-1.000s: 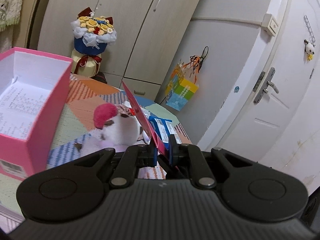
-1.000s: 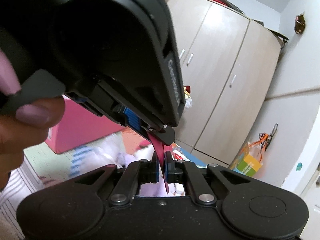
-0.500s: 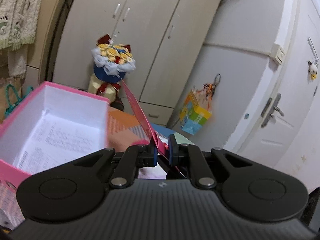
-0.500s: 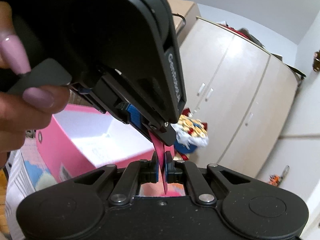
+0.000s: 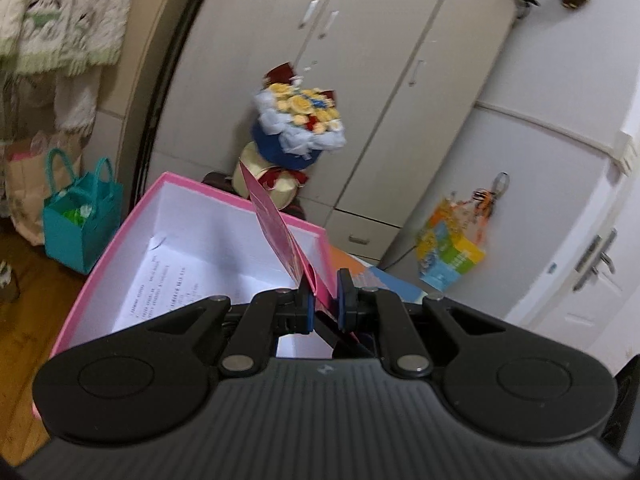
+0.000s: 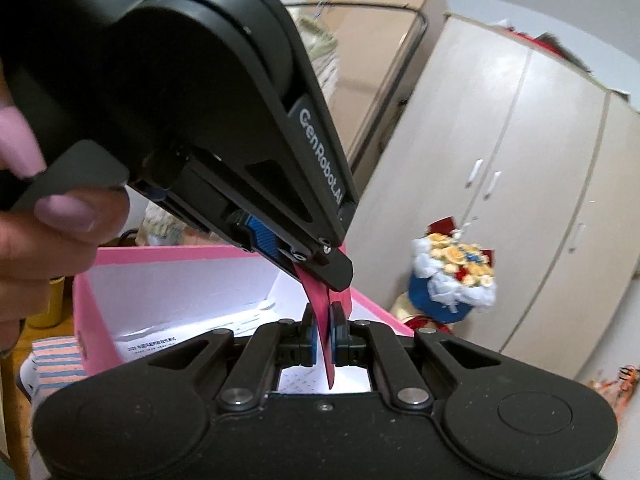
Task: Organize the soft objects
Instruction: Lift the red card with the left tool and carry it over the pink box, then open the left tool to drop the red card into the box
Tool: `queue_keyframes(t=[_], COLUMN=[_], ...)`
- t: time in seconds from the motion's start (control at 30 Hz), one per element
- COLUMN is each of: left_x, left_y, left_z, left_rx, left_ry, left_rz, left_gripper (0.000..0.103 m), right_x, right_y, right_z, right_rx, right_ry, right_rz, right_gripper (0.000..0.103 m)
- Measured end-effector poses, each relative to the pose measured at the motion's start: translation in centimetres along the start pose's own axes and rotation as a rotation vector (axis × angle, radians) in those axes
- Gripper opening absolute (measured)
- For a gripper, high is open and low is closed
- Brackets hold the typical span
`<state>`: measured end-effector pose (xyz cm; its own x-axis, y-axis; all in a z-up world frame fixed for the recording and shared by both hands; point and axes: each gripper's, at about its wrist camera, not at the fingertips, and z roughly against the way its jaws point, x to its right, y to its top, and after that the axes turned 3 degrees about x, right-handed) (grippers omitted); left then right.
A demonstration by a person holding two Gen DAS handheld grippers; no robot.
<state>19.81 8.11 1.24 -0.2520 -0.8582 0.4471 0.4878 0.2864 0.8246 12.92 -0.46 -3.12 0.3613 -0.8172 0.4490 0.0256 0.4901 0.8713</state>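
Wooden flooring (image 5: 24,280) shows at my far left, where a teal gift bag (image 5: 82,216) stands under hanging knitwear (image 5: 60,12). Next comes the pink box (image 5: 120,248), open-topped, white inside, with a printed sheet (image 5: 180,280) lying on its bottom. Behind its far rim a flower bouquet (image 5: 300,120) stands before beige cupboard doors (image 5: 360,60); further right a colourful paper bag (image 5: 452,256) hangs on the white wall beside a door with a metal handle (image 5: 596,260). Above the box the space is free; its rims sit close below both tools. My left gripper (image 5: 324,300) is clamped on a stiff pink card (image 5: 276,224) that slants up and away to the left over the box. From the right wrist I see that left tool coming in from the upper left, a hand (image 6: 48,240) with painted nails on its trigger, while my right gripper (image 6: 325,340) is closed on the card's lower edge, so both pinch it together above the open box. No soft toy is visible in either view.
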Motion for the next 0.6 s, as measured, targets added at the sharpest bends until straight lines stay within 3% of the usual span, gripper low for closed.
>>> queue_keyframes(t=[0.1,0.27,0.43,0.53,0.6], left_x=[-2.1,-4.0,-5.1,-5.5,-5.5], left_y=[0.6,0.7,0.7,0.7,0.5], left_z=[-1.7,-3.8,-4.3,-4.6,-4.7], left_rx=[-0.040,-0.140,-0.182,-0.220,-0.233], left_ry=[0.018,0.057,0.068,0.084,0.106], left_rz=[0.055,0.064,0.079,0.078,0.066], left_gripper=[0.009,0.010,0.010,0.010,0.010], right_x=[0.8,0.9,0.2,0.9,0.9], right_y=[-0.1,-0.4,-0.3,-0.2,-0.3], right_z=[-3.0,-7.2,-8.1,-9.6,-9.8], right_rx=[-0.055,-0.147,-0.185,-0.242,-0.272], right_ry=[0.065,0.148,0.182,0.223,0.238], right_rz=[-0.014,-0.012,0.016,-0.040,-0.078], right_gripper=[0.006,0.007,0.008,0.013,0.024])
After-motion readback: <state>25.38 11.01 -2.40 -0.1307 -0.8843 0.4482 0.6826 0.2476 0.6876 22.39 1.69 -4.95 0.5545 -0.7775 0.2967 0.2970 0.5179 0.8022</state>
